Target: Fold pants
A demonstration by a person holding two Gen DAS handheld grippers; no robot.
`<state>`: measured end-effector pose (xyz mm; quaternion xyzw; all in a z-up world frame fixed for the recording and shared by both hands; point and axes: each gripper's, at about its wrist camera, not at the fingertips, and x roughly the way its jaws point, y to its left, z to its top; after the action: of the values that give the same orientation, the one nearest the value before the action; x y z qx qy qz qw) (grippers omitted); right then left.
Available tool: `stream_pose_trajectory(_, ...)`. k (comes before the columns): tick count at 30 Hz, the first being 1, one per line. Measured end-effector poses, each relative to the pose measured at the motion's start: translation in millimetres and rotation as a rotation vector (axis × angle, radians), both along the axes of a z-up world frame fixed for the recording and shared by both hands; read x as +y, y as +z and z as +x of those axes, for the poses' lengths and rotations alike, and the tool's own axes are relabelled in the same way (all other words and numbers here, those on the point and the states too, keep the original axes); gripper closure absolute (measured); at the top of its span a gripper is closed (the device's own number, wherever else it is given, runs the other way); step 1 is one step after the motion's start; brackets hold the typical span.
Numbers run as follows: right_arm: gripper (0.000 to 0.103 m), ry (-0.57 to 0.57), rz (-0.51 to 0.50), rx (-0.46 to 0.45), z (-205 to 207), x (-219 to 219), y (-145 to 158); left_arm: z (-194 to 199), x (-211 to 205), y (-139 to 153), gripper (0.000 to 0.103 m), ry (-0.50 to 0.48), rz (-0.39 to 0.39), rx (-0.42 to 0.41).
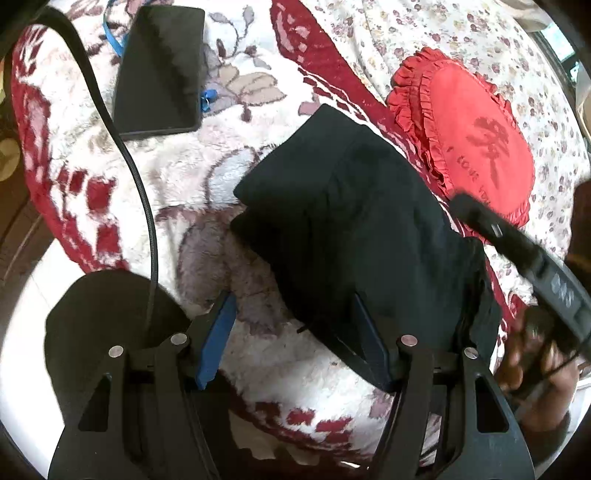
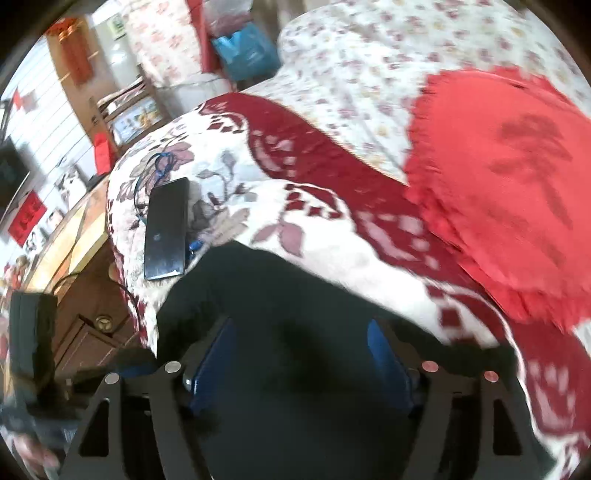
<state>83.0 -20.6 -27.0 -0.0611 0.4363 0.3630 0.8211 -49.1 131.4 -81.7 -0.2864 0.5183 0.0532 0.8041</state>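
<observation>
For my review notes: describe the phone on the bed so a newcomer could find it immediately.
Start at the plush red-and-white floral blanket covering the bed. Beyond the folded black pants, to their left, the phone lies flat with its dark screen up, a blue cord beside it. It is the only glossy, hard-edged rectangle there; the pants are soft and matte.

A bed's floral blanket (image 1: 122, 206) carried folded black pants (image 1: 354, 229), a dark phone (image 1: 160, 70) and a red cushion (image 1: 476, 136).
</observation>
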Motion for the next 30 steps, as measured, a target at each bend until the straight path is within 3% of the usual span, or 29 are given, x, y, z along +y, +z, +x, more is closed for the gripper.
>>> stream_pose_trajectory(4, 0.029, 0.04, -0.03, 0.003, 19.9, 34.4, -13.2, 7.8, -1.4, -5.2, 0.038, 0.009, -0.023, -0.003)
stream_pose_trajectory(6, 0.029, 0.054, -0.044, 0.025, 30.2, 48.5, -24.7, 10.8, -3.5, -7.6, 0.027, 0.01, -0.027, -0.007)
stream_pose_trajectory(8, 0.029, 0.067, -0.043, 0.06, 38.8, 59.2, -38.7, 13.2, -5.4, -9.3, 0.023, 0.015, -0.031, -0.011)
stream_pose_trajectory(12, 0.026, 0.033, 0.071, 0.093, 45.8, 52.5, -46.9, 17.3, -8.3, -10.4, 0.022, 0.028, -0.024, -0.011)
stream_pose_trajectory(13, 0.031, 0.023, 0.095, 0.108, 47.2, 49.9, -47.7, 17.7, -7.9, -10.6, 0.022, 0.035, -0.027, -0.014)
stream_pose_trajectory(14, 0.042, 0.023, 0.106, 0.114, 47.6, 48.3, -47.3, 17.6, -7.7, -9.9, 0.023, 0.041, -0.029, -0.022)
stream_pose_trajectory(15, 0.058, 0.032, 0.123, 0.125, 47.4, 47.0, -45.6, 17.0, -7.2, -8.9, 0.033, 0.046, -0.024, -0.03)
stream_pose_trajectory(16, 0.062, 0.035, 0.136, 0.143, 46.9, 44.9, -43.2, 17.1, -6.8, -6.1, 0.052, 0.048, -0.009, -0.042)
stream_pose_trajectory(19, 0.083, 0.027, 0.171, 0.107, 40.6, 35.5, -25.1, 13.4, -11.9, 12.7, 0.077, 0.024, 0.044, -0.095)
stream_pose_trajectory(21, 0.095, 0.012, 0.201, 0.092, 39.0, 23.9, -12.6, 9.8, -16.9, 27.0, 0.082, 0.003, 0.077, -0.144)
stream_pose_trajectory(25, 0.097, -0.024, 0.314, 0.063, 33.0, -20.1, 24.0, 5.1, -35.9, 60.8, 0.085, -0.083, 0.105, -0.252)
stream_pose_trajectory(30, 0.097, -0.138, 0.37, 0.013, 16.7, -99.8, 53.7, -0.8, -89.5, 99.0, 0.094, -0.279, 0.178, -0.41)
